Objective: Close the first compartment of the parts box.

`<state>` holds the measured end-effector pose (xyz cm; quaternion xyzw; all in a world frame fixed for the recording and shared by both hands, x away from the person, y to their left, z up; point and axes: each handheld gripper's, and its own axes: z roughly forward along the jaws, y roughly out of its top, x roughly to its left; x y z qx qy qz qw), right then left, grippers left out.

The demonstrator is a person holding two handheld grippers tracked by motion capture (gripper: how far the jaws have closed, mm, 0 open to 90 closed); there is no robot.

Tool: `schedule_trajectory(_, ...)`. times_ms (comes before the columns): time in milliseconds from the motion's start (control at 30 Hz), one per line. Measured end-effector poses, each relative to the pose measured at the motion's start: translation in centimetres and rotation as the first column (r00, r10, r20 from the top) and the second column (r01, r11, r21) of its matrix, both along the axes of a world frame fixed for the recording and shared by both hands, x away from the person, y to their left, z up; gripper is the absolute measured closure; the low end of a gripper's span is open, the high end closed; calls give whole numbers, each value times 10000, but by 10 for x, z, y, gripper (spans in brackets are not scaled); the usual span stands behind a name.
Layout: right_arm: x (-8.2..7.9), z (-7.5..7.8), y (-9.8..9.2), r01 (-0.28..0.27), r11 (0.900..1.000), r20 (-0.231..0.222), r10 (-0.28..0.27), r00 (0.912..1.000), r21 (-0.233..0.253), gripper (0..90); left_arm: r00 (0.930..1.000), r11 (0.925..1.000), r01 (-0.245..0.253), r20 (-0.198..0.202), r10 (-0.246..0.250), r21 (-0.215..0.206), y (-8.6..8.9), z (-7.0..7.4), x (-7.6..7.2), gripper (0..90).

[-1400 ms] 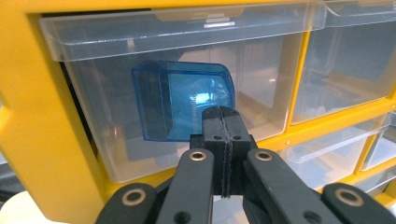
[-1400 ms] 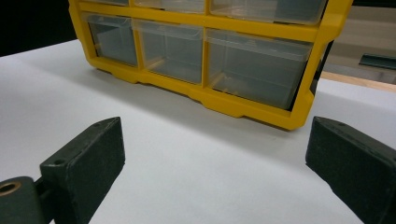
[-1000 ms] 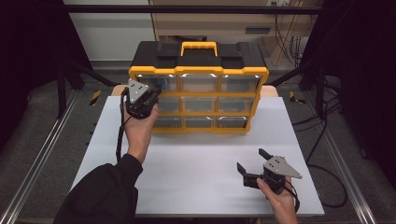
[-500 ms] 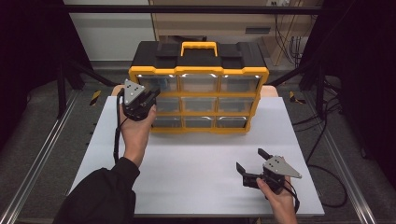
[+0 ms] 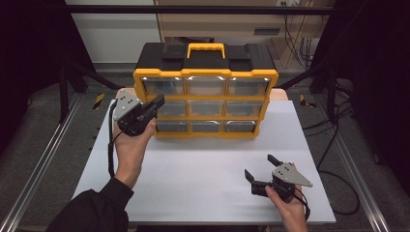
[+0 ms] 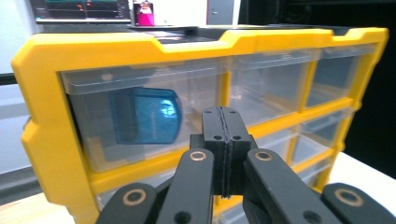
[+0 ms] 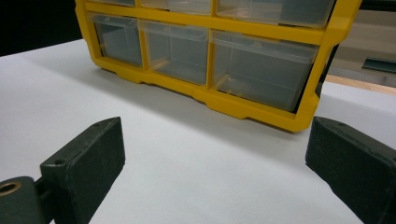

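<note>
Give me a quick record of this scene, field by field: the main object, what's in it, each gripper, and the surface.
object: yellow and black drawer cabinet, nine clear drawers, upright at the back of the table
contents: blue item in the top left drawer; the other drawers look empty
left gripper: jaws shut, holding nothing, at the cabinet's left column of drawers
right gripper: jaws open, low over the table, apart from the cabinet
surface: white table

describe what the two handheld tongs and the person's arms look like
Both tongs are black, each topped by a grey three-cornered plate. The left tongs have brass-ringed pivot holes on their linkage arms and a black cable trailing down. The right tongs have blocky matte pads. A black sleeve covers the left forearm.
</note>
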<state>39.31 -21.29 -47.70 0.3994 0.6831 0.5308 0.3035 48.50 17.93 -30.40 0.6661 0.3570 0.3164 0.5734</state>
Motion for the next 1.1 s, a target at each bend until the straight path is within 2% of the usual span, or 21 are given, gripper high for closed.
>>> schedule_trajectory(100,0,0,0,42,10000,-17,-42,10000,-8,50,9999,9999,107,24,-107,-19,1,-1,-6,900)
schedule_trajectory(300,0,1,0,86,9999,15,-86,10000,-114,50,9991,9992,298,278,-305,274,5,-2,-12,895)
schedule_trajectory(467,0,1,3,42,9998,3,-42,10000,-189,50,9991,9996,165,374,-174,243,10,0,-15,886)
schedule_trajectory(700,-1,2,1,79,9999,20,-79,10000,-152,50,9994,9999,11,337,-15,130,15,3,-11,883)
schedule_trajectory(767,-1,2,1,80,9999,12,-80,10000,-139,50,9994,10000,13,336,-14,43,16,4,-11,866)
schedule_trajectory(1100,-1,1,2,63,9999,-19,-63,10000,-128,49,9987,9996,243,442,-249,150,13,5,-9,722)
